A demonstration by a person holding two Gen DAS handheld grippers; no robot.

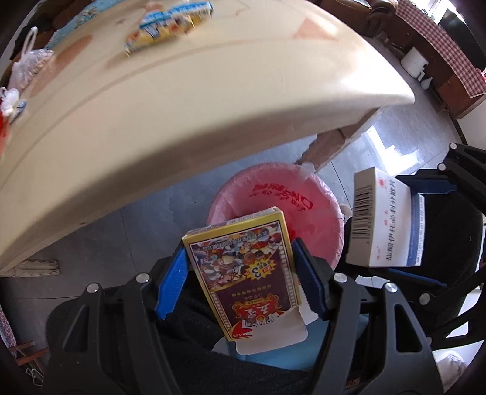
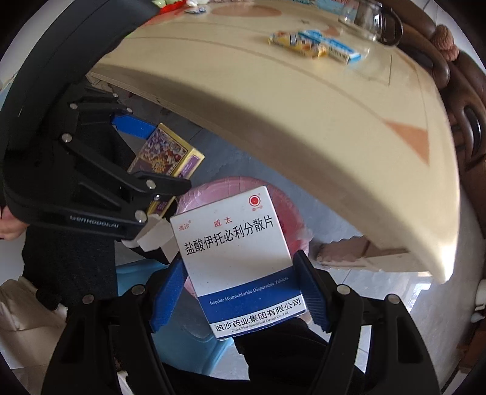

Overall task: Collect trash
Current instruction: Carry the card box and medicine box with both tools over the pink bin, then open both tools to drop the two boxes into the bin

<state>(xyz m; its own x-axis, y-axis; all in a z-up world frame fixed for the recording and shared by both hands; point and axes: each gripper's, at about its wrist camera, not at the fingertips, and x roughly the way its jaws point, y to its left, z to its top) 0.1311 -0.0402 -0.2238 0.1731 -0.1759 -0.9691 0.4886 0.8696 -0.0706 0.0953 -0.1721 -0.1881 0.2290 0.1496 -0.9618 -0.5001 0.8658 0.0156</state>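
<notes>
My left gripper [image 1: 240, 273] is shut on a yellow and maroon card box [image 1: 243, 273], held over the near rim of a pink-lined trash bin [image 1: 279, 194] on the floor. My right gripper [image 2: 240, 288] is shut on a white and blue medicine box [image 2: 237, 261], held just above the same bin [image 2: 291, 218]. In the left wrist view the medicine box [image 1: 379, 218] and right gripper [image 1: 425, 224] are at the right. In the right wrist view the card box [image 2: 170, 158] and left gripper [image 2: 127, 170] are at the left. More wrappers [image 1: 170, 24] lie on the table; they also show in the right wrist view [image 2: 313, 45].
A cream table [image 1: 182, 106] overhangs the bin, its edge close above both grippers. A plastic bag [image 1: 27, 66] sits at its left end and a glass jug [image 2: 370, 18] at its far side. A light blue stool [image 2: 188, 349] is below me. A wooden chair [image 2: 467, 127] stands at the right.
</notes>
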